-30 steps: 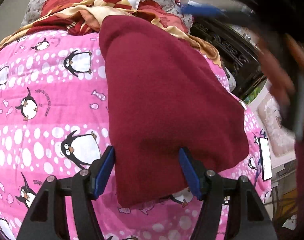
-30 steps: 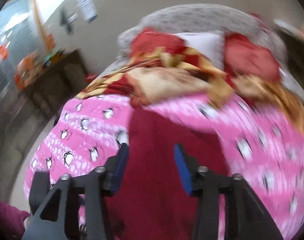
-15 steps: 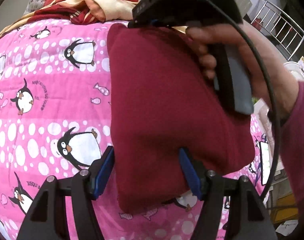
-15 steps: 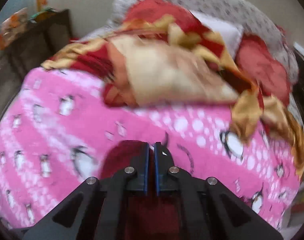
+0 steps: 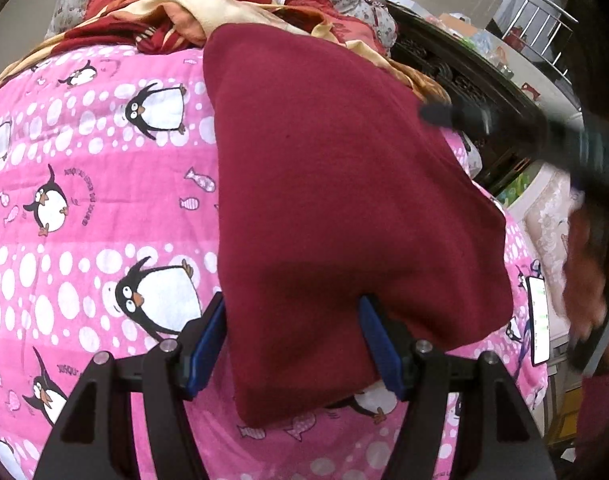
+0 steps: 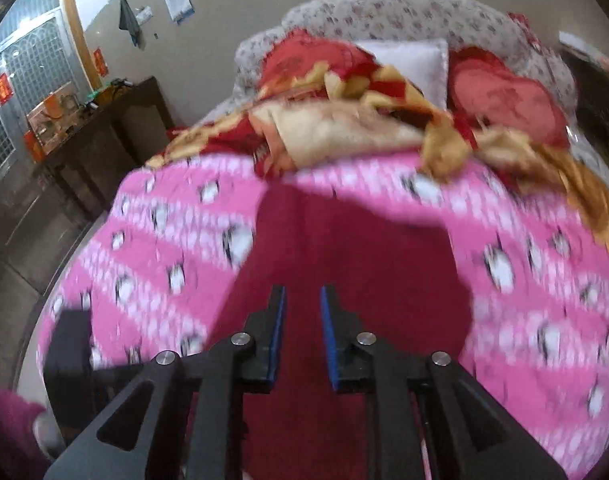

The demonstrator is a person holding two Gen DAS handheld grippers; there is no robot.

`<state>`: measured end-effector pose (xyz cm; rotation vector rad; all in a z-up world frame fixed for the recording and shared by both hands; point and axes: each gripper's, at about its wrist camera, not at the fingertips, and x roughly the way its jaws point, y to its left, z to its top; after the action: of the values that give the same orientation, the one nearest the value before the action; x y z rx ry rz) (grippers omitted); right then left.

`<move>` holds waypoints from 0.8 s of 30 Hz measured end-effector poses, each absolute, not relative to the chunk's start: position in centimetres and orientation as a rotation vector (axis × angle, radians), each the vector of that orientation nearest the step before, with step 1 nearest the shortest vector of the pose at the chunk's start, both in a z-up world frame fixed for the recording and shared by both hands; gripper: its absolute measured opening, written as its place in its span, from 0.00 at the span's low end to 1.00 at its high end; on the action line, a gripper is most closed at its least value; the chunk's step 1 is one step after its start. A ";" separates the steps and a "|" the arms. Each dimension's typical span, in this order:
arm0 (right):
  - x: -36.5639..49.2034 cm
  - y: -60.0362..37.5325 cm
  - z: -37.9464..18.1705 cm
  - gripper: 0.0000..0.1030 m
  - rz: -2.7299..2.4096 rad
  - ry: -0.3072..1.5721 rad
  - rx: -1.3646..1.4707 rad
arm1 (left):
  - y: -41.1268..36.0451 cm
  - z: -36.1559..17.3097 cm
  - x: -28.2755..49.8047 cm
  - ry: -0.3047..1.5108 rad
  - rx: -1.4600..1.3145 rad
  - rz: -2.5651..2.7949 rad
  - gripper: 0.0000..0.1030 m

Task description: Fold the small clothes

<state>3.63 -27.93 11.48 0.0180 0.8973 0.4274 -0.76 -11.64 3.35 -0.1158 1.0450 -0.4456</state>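
A dark red folded garment (image 5: 336,200) lies flat on the pink penguin-print blanket (image 5: 84,200). My left gripper (image 5: 294,344) is open, its blue pads on either side of the garment's near end. My right gripper (image 6: 302,328) is partly open and empty, hovering above the same garment (image 6: 356,256); the frame is blurred by motion. The right tool and hand (image 5: 584,184) show blurred at the right edge of the left wrist view.
A crumpled red and gold quilt (image 5: 208,16) and pillows (image 6: 504,92) lie at the head of the bed. A dark wooden cabinet (image 6: 100,136) stands to the left of the bed and dark furniture (image 5: 484,80) to the right. A phone (image 5: 538,320) lies at the bed's right edge.
My right gripper was shut at the garment's far edge half a second ago; now it has opened and pulled back to the right. The left gripper has stayed in place.
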 end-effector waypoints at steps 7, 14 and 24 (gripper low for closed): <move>3.3 -30.9 6.3 0.17 0.347 0.964 0.098 | -12.6 3.6 -1.3 1.043 -0.086 -0.424 0.68; 2.4 -31.1 7.3 0.17 0.321 0.956 0.111 | -12.2 4.9 -1.3 1.040 -0.075 -0.412 0.68; -0.1 -30.3 8.9 0.23 0.324 0.915 0.101 | -11.1 7.7 1.2 0.949 -0.134 -0.392 0.73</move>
<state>-0.14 -30.35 8.86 0.1009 0.9150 0.3235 1.24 -11.08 7.73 -0.1344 0.9486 -0.3919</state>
